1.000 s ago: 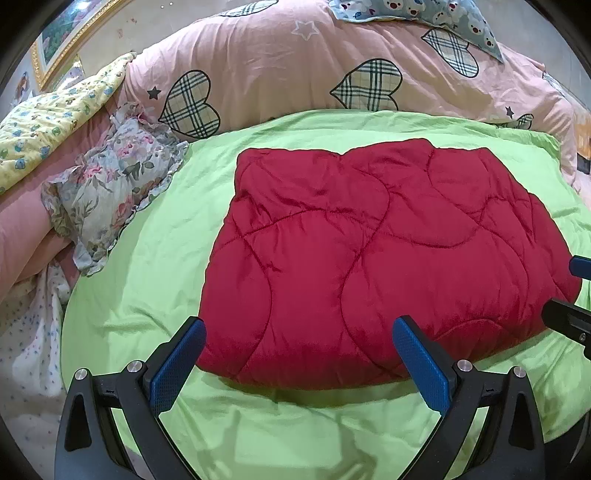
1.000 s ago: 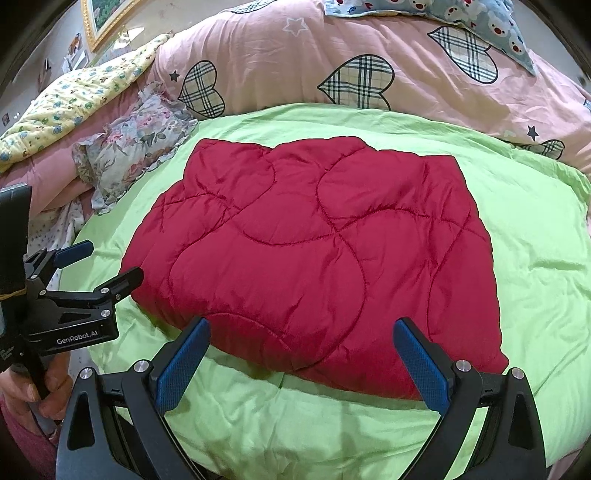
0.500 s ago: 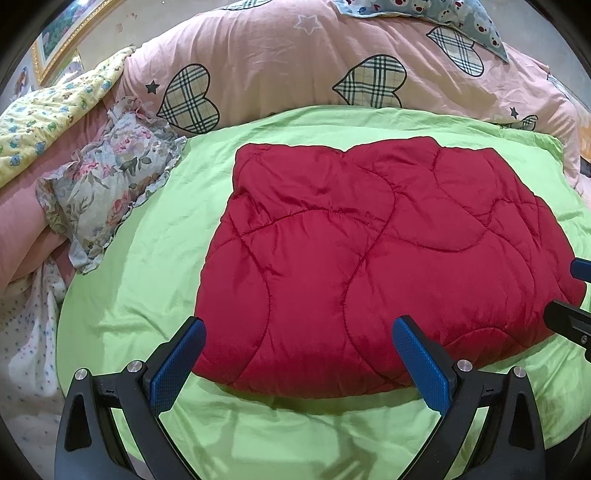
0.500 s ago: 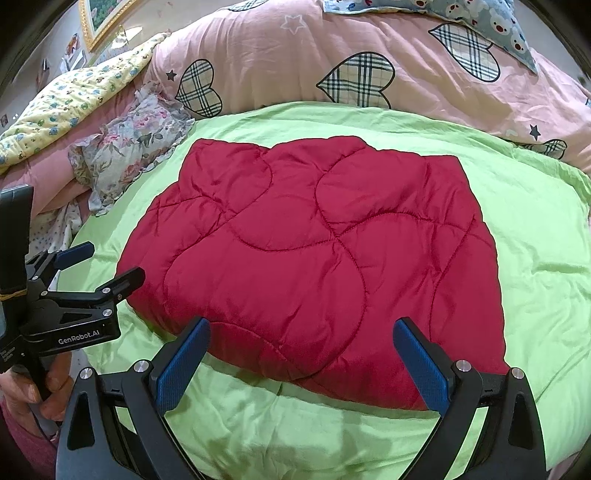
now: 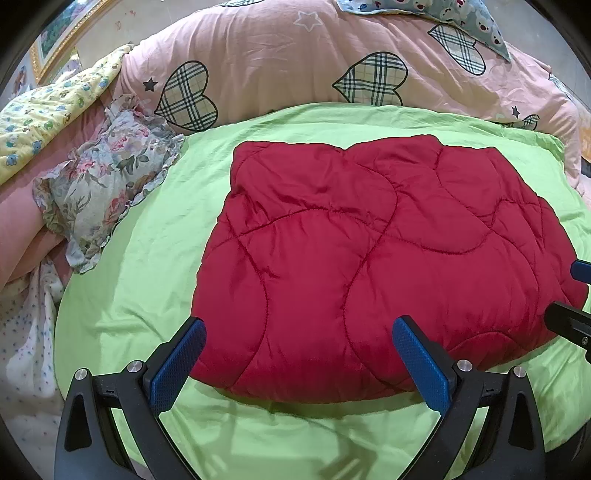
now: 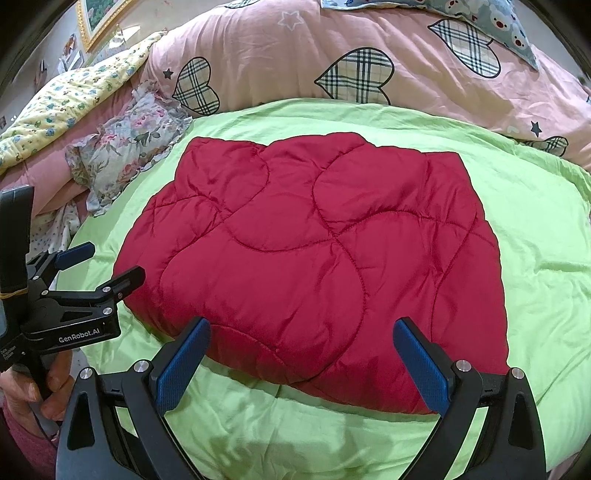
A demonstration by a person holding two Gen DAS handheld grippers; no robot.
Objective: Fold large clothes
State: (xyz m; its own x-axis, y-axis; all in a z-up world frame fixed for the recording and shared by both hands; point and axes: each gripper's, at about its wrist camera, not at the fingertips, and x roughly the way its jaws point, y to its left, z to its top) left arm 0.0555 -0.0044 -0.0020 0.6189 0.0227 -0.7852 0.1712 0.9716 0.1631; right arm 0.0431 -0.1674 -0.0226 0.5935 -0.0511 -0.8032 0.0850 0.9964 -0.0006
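Note:
A red quilted padded garment (image 5: 373,258) lies folded into a rough rectangle on the light green sheet (image 5: 147,295); it also shows in the right wrist view (image 6: 317,266). My left gripper (image 5: 299,360) is open and empty, its blue pads held above the garment's near left edge. My right gripper (image 6: 303,360) is open and empty above the garment's near right edge. The left gripper also shows at the left of the right wrist view (image 6: 103,266), open, beside the garment's left edge.
A pink duvet with plaid hearts (image 5: 314,66) is heaped behind the green sheet. A floral frilled pillow (image 5: 107,184) and a yellow floral quilt (image 5: 48,114) lie at the left. A blue bear-print pillow (image 6: 480,14) sits at the back.
Both grippers have moved slightly forward toward the garment, which now sits a little lower and larger in both views. Both stay open. The garment has not moved.

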